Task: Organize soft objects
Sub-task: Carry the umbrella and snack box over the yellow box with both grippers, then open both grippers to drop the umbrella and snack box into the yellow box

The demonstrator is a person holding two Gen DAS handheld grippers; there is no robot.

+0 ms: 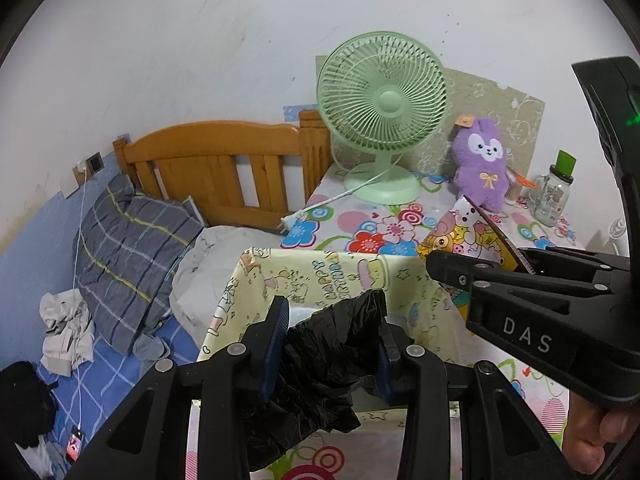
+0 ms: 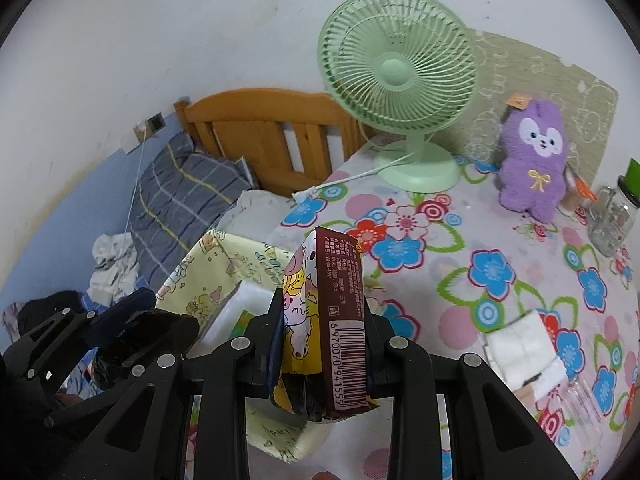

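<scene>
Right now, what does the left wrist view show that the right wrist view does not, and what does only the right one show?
Only the left wrist view shows the black plastic bag clearly, pinched in the left gripper, and a phone on the bed.

Only the right wrist view shows the barcode side of the cartoon packet clamped in the right gripper, and folded white tissues on the table.

Both show the green fan, purple plush, glass jar and yellow box.

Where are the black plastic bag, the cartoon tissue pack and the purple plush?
black plastic bag (image 1: 332, 344): left wrist view, crumpled middle.
cartoon tissue pack (image 2: 340, 320): right wrist view, brown back panel.
purple plush (image 2: 534, 160): right wrist view, belly.
</scene>
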